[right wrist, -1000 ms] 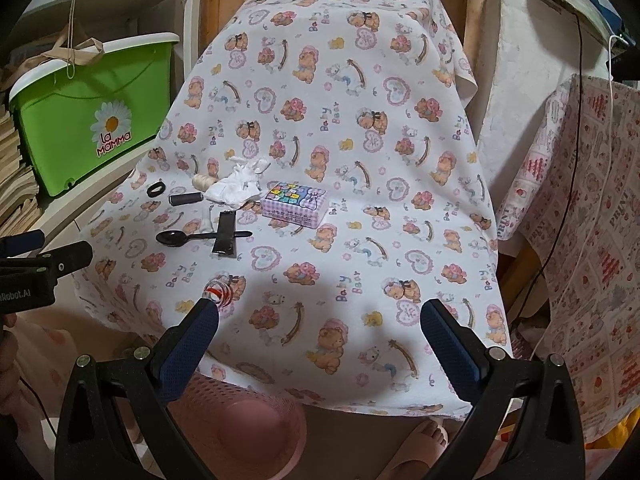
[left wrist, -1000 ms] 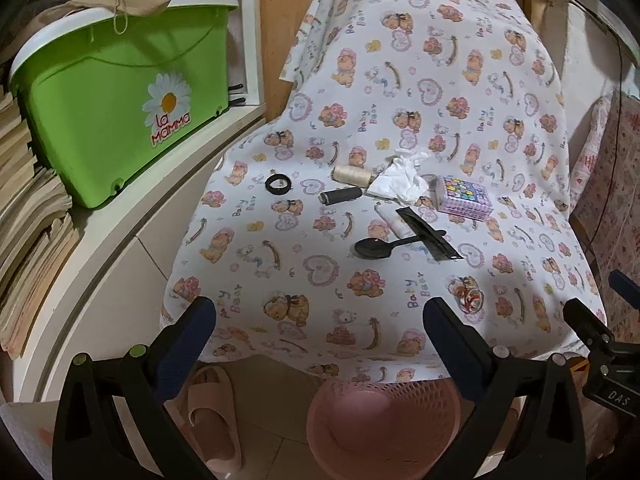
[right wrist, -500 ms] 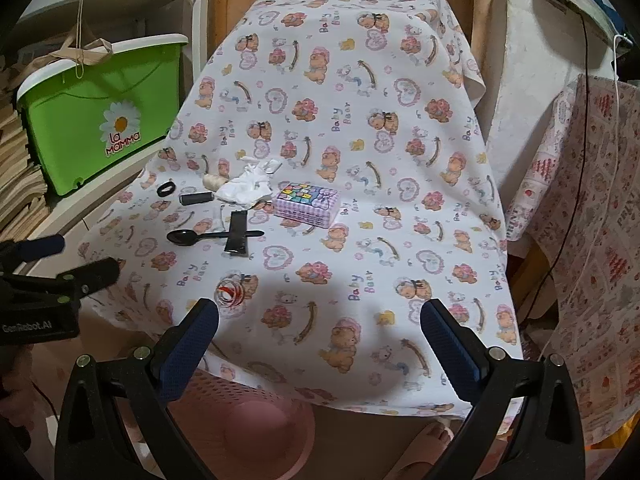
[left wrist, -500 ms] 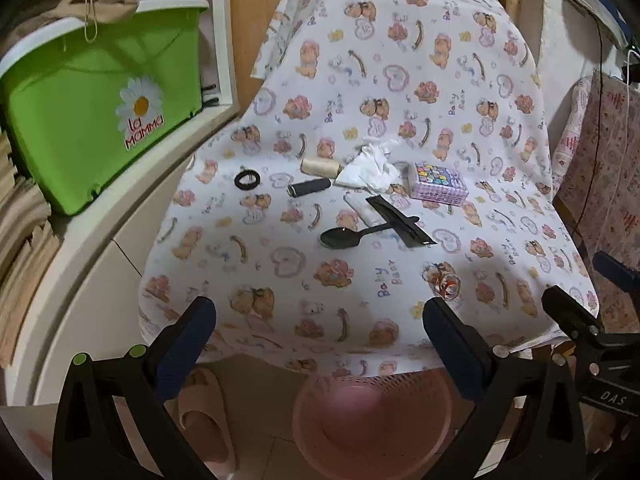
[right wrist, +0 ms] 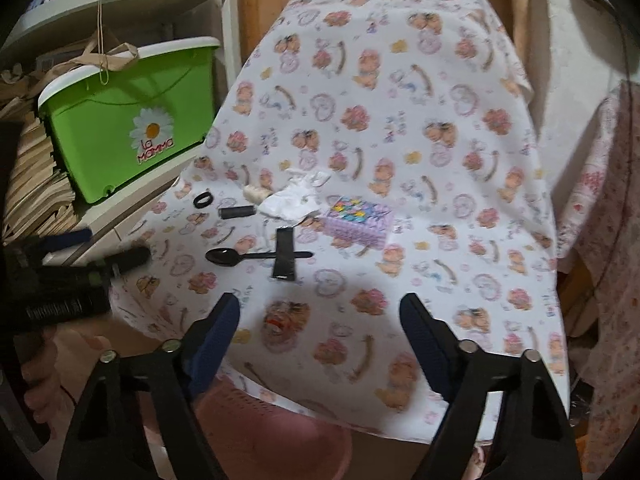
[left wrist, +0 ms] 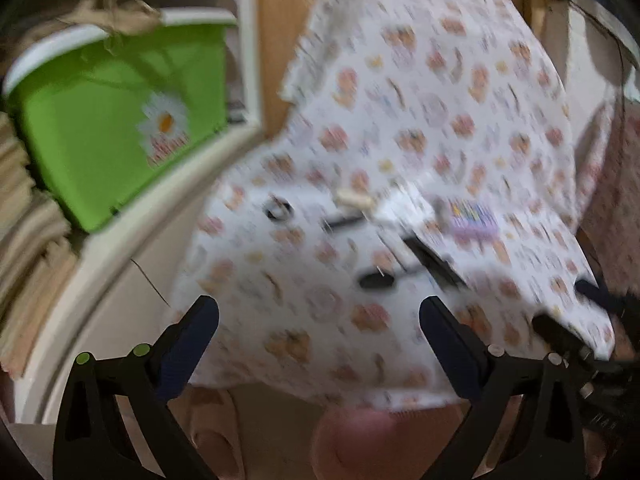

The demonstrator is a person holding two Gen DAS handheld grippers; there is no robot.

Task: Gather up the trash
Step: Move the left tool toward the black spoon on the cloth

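Lying on the table: crumpled tissue (right wrist: 294, 200), middle, far of the black spoon (right wrist: 224, 257)
Wrapper: small clear one (right wrist: 276, 322), near edge, between the right tongs' tips
Right tongs (right wrist: 320, 320): jaws just narrowed, apart, nothing gripped
Left tongs (left wrist: 318, 326): wide, empty
Basket: pink (right wrist: 264, 432), on the floor under the near edge
Table (right wrist: 440, 264): covered in bear-print cloth
Box: patterned (right wrist: 360, 218), right of the tissue
Tub: green (right wrist: 124, 120), on the left shelf

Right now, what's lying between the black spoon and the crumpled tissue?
In the right wrist view, a flat black strip crosses the black spoon handle, pointing toward the crumpled tissue.
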